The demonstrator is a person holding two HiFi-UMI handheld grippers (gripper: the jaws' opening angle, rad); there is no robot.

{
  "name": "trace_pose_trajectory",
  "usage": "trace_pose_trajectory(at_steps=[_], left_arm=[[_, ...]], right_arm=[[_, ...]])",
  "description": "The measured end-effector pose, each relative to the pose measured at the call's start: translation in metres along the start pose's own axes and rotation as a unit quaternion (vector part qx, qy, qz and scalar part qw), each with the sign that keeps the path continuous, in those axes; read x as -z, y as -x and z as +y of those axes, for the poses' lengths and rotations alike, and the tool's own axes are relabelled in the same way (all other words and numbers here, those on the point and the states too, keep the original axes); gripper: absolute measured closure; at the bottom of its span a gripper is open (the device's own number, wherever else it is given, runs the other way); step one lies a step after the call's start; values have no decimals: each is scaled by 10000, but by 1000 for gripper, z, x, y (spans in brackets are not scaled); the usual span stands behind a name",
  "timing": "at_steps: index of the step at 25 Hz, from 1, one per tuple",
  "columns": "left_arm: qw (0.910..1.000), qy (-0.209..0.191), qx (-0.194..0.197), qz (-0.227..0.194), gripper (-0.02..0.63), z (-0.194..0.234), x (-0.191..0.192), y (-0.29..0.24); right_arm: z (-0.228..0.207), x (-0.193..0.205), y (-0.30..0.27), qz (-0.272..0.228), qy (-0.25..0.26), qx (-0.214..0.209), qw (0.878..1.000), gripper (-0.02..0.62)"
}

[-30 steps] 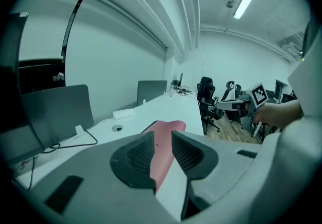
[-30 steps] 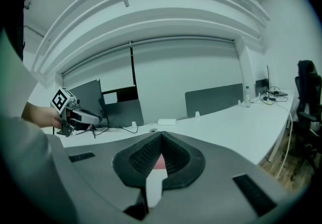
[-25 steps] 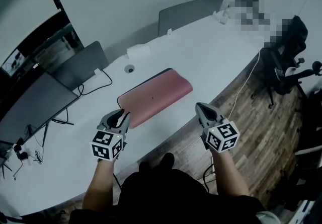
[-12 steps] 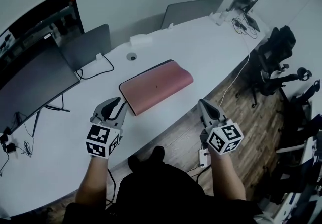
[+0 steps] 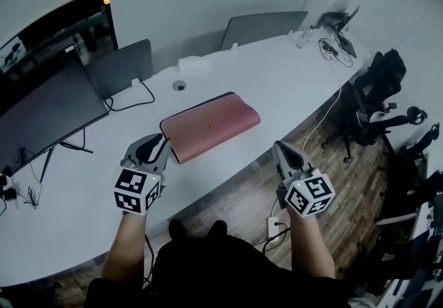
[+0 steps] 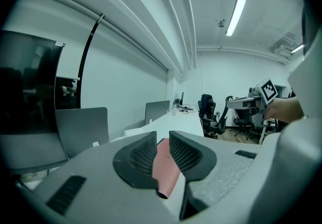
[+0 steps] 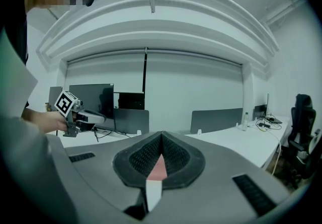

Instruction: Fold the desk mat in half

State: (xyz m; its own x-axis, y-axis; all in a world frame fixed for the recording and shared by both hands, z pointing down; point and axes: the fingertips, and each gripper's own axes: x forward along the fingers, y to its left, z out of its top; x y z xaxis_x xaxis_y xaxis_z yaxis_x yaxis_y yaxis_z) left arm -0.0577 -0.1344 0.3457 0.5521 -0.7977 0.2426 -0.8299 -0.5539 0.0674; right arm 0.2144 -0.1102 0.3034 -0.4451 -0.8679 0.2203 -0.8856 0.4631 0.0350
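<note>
The pink desk mat (image 5: 210,126) lies doubled over on the white desk (image 5: 291,71), with a dark strip showing along its back edge. My left gripper (image 5: 160,140) hovers just off the mat's near left corner. Its jaws have just been closing; a narrow gap is left and nothing is between them. Through that gap in the left gripper view (image 6: 162,140) the mat (image 6: 165,165) runs away from me. My right gripper (image 5: 279,145) hangs shut and empty over the floor beyond the desk's front edge, right of the mat. In the right gripper view (image 7: 161,137) its pads meet.
Dark monitors (image 5: 41,120) and a grey screen (image 5: 128,68) stand at the back left, another grey screen (image 5: 263,26) at the back. A white box (image 5: 192,64) and a cable hole (image 5: 180,85) lie behind the mat. Office chairs (image 5: 381,85) stand right, with a power strip (image 5: 275,227) on the floor.
Both grippers have drawn back from the mat's front edge towards me and risen a little. The mat has stayed where it was.
</note>
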Motion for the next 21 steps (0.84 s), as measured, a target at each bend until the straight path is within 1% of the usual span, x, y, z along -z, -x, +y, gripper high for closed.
trace_pose_trajectory(at_steps=[5,7,11,16,21], left_arm=[[9997,204,-161,14,541,-15,-6,-6],[9996,167,-224,55,545,-20,-7,-9],[9996,-20,-253,159,549,-32,-11,-17],[9995,-102,-231,209,551,-42,-13,-21],[9995,-101,-202,242,551,-47,-10,-24]], right_arm=[[-14,1,4,-209,-119,-200,9995,594],[-18,4,5,-240,-120,-253,9993,594],[-22,8,9,-234,147,-293,9992,594],[-31,10,17,-274,-33,-304,9992,594],[-40,17,23,-190,32,-136,9997,595]])
